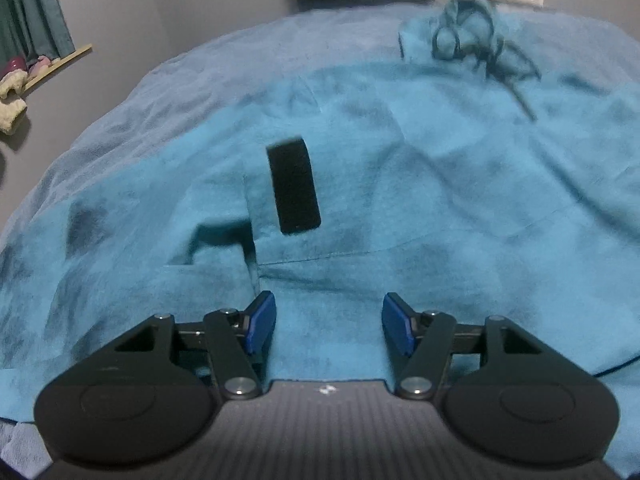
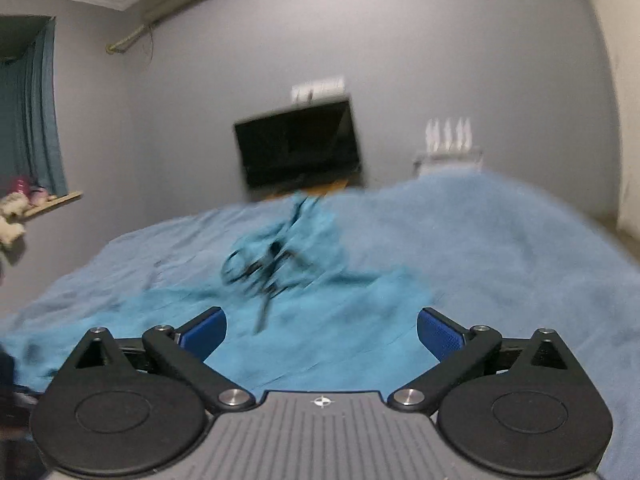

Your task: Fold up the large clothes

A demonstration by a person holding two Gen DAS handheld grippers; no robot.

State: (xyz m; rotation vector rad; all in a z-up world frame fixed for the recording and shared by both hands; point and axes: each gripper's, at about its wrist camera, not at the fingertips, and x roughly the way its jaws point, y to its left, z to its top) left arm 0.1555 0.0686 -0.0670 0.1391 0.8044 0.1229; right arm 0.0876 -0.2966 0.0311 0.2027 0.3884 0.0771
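A large teal garment (image 1: 400, 184) lies spread on the bed, with a black rectangular patch (image 1: 294, 186) near its middle and dark tangled cords (image 1: 476, 32) at its far end. My left gripper (image 1: 329, 320) is open and empty, low over the garment's near part. In the right wrist view the same garment (image 2: 320, 336) lies ahead, blurred, with the dark cords (image 2: 264, 268) on it. My right gripper (image 2: 322, 330) is open and empty above the garment.
The bed has a lighter blue cover (image 2: 500, 248), which also shows in the left wrist view (image 1: 224, 60). A dark TV (image 2: 298, 144) hangs on the grey wall beyond. A window sill (image 1: 52, 64) with soft toys is at the left.
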